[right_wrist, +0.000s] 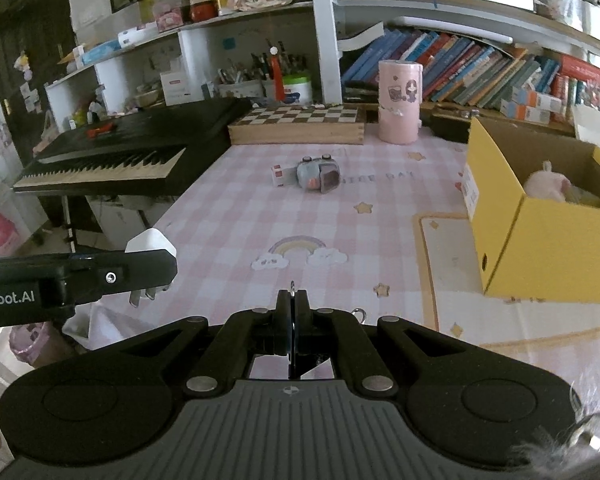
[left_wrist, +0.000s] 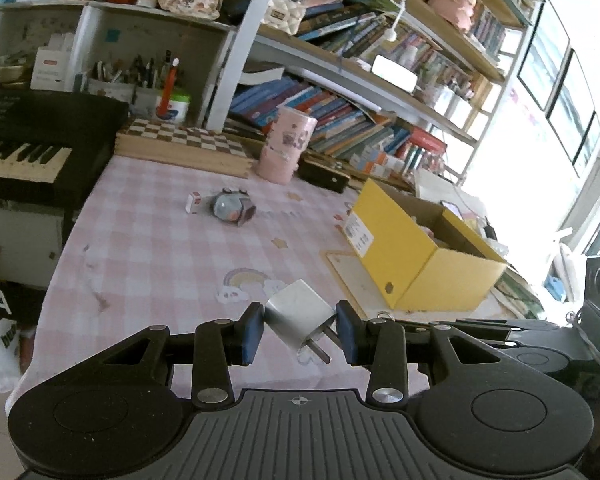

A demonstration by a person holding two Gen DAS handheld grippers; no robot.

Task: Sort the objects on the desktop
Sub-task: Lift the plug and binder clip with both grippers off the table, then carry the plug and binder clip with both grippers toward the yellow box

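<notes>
My left gripper [left_wrist: 300, 330] is shut on a white plug adapter [left_wrist: 298, 314] with metal prongs and holds it above the pink checked tablecloth [left_wrist: 160, 256]. The adapter also shows in the right wrist view [right_wrist: 150, 242], held by the left gripper [right_wrist: 148, 268]. My right gripper [right_wrist: 292, 322] is shut on a thin key ring [right_wrist: 292, 286] near the table's front edge. A grey toy camera [left_wrist: 232, 206] and a small red-white box [left_wrist: 193, 202] lie mid-table; they also show in the right wrist view as toy [right_wrist: 318, 174] and box [right_wrist: 279, 175]. An open yellow box [right_wrist: 540, 236] stands at right.
A black keyboard [right_wrist: 112, 156] stands left of the table. A wooden chessboard box [right_wrist: 296, 124] and a pink cylinder [right_wrist: 399, 100] sit at the back. Bookshelves [right_wrist: 480, 64] run behind. A pink plush [right_wrist: 546, 186] lies inside the yellow box. A card [left_wrist: 346, 270] lies beside the box.
</notes>
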